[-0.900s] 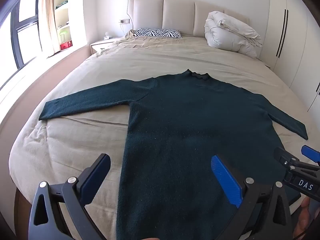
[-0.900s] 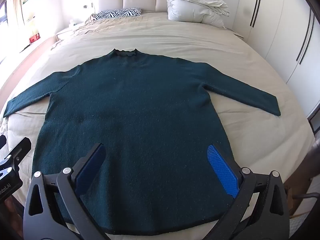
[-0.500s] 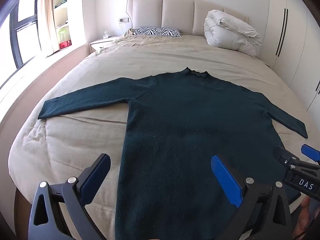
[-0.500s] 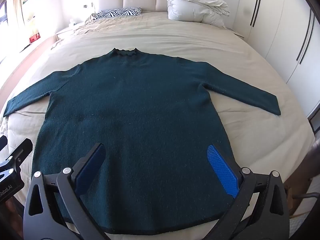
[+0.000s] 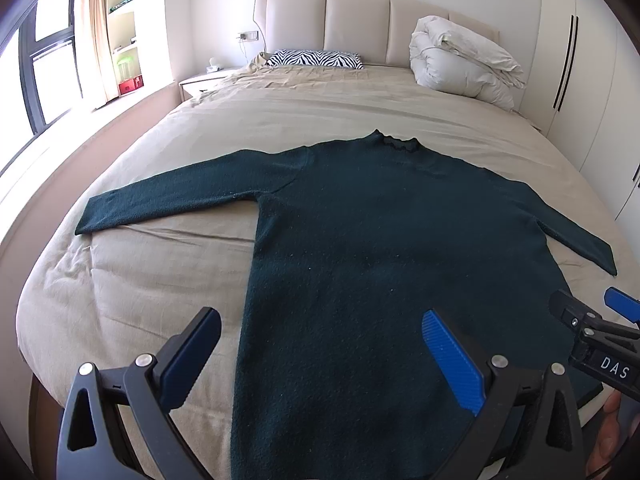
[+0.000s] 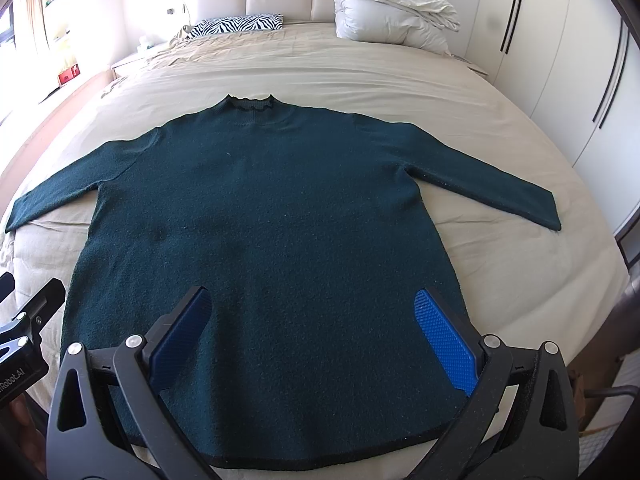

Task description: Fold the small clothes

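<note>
A dark green long-sleeved sweater point(image 5: 384, 240) point(image 6: 272, 216) lies flat and face up on the beige bed point(image 5: 132, 292) point(image 6: 520, 288), sleeves spread out to both sides, collar toward the headboard. My left gripper point(image 5: 320, 344) hovers open above the sweater's lower left part, nothing between its blue pads. Over the hem hangs my right gripper point(image 6: 312, 328), also open and empty. The right gripper's tip point(image 5: 592, 332) shows at the right edge of the left wrist view, and the left gripper's tip point(image 6: 24, 320) at the left edge of the right wrist view.
A folded white duvet point(image 5: 464, 68) and a zebra-print pillow point(image 5: 316, 58) lie by the padded headboard. White wardrobes point(image 6: 560, 64) line the right side. A nightstand point(image 5: 200, 82), shelves and a window stand to the left. The bed's near edge runs just below the hem.
</note>
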`<state>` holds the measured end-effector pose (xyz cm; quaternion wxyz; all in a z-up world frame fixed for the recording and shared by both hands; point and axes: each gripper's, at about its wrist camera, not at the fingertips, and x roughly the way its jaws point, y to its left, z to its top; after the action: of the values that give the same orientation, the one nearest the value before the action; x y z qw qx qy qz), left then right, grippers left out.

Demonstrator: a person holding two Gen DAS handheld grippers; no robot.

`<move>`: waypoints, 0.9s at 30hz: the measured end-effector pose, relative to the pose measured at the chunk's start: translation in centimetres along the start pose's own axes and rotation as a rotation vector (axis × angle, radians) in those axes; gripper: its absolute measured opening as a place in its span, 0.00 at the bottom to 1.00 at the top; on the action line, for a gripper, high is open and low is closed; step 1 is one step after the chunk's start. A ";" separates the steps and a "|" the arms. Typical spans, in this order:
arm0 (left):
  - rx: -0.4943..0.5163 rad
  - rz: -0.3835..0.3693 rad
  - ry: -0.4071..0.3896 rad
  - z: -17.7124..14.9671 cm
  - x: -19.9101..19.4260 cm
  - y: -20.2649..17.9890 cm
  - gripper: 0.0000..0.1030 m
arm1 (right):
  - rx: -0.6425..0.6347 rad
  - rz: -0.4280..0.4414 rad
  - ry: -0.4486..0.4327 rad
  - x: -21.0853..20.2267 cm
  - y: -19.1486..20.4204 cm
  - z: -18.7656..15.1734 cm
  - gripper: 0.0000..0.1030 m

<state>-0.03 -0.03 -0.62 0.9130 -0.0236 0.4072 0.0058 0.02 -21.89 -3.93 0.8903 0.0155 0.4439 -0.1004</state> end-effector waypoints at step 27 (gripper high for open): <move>-0.003 -0.002 0.004 -0.1 0.1 -0.1 1.00 | -0.005 -0.001 0.006 0.2 0.2 0.1 1.00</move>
<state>-0.04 -0.17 -0.75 0.9121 -0.0251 0.4091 0.0055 0.27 -21.78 -4.07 0.8890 0.0133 0.4466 -0.0997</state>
